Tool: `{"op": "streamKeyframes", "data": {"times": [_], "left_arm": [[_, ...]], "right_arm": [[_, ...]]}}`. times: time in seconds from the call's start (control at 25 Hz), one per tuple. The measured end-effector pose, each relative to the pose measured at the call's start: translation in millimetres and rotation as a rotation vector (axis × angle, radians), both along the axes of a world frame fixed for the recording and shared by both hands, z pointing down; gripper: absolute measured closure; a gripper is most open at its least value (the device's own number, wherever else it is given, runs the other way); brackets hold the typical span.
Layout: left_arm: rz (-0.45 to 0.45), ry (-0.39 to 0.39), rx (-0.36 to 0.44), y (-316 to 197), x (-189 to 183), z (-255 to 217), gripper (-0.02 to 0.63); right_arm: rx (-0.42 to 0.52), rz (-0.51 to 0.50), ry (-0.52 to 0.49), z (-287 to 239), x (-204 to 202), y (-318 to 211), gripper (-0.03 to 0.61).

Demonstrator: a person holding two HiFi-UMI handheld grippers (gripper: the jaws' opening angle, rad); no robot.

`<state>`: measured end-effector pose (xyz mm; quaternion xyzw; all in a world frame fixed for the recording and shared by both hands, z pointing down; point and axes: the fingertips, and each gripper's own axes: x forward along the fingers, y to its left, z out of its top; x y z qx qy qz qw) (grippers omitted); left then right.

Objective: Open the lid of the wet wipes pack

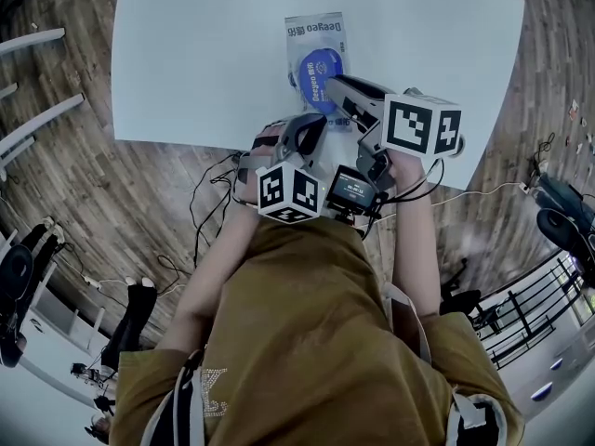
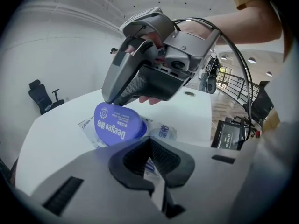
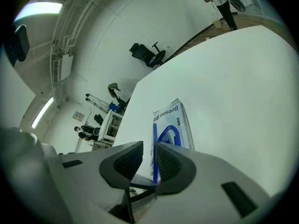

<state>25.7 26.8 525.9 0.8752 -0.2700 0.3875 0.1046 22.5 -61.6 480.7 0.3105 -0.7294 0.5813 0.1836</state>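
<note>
I find the wet wipes pack [image 1: 314, 35] flat on the white table [image 1: 186, 63], near its front edge. Its blue lid [image 2: 114, 125] stands raised. My right gripper [image 3: 148, 149] is closed on the lid's edge. My left gripper [image 2: 150, 147] pinches the pack's near end.

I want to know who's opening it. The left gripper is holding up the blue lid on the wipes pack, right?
Not the left. The right gripper is holding up the blue lid on the wipes pack, as the right gripper view shows.
</note>
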Motion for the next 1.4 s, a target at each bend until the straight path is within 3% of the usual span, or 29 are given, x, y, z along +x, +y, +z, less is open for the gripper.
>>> {"op": "streamKeyframes", "data": {"times": [0.4,1.08,1.4], "left_arm": [[-0.013,0.109,-0.004,-6,20,-12,0.612],[-0.078,0.111,0.011,-12,8,-8,0.612],[-0.046,0.147,0.043,-9,21,-20,0.612]], "right_arm": [[-0.005,0.040,-0.046,-6,0,-3,0.491],[-0.004,0.086,-0.155,-14,-8,-8,0.491],[-0.006,0.069,-0.179,-16,-13,-5,0.491]]}}
